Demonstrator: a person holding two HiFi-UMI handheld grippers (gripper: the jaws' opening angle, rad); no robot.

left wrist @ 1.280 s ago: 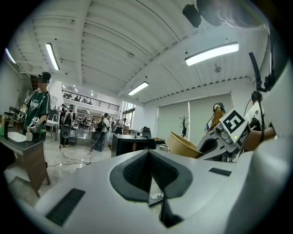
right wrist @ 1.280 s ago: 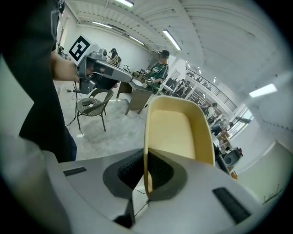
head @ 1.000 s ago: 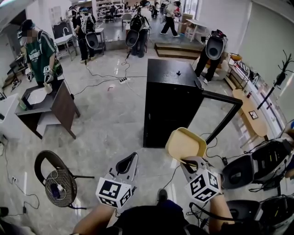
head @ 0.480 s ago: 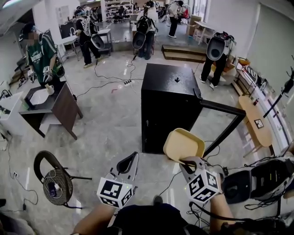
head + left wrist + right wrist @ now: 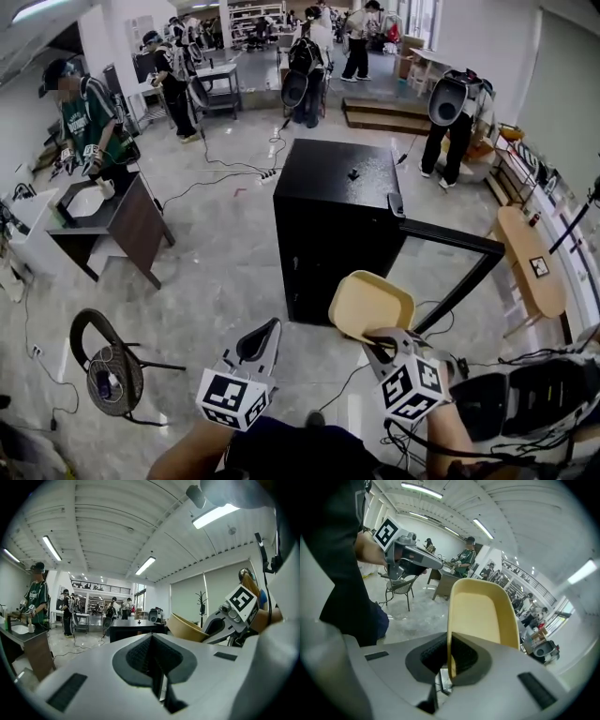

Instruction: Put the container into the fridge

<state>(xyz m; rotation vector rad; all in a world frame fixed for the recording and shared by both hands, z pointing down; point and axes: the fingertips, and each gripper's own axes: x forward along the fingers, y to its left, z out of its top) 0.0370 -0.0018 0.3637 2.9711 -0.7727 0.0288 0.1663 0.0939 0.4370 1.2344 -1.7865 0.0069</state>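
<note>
Head view shows the black fridge (image 5: 333,220) sitting nearer and lower in the frame than a second ago, with its door (image 5: 455,267) swung open to the right, so I am closing in on it. The beige container (image 5: 370,305) is carried in the air just short of the fridge's near corner and is not yet inside.

Right gripper view has my right gripper (image 5: 450,660) clamped on the container's side wall, one pad inside and one outside, the same bite as before. Left gripper view shows my left gripper (image 5: 153,660) with its jaws pressed together and nothing between them.

I judge the approach nearly done. The opening seems to face right of my line, so I must come round to the door side and slide the container in. A one-edge hold could let it tilt.
</note>
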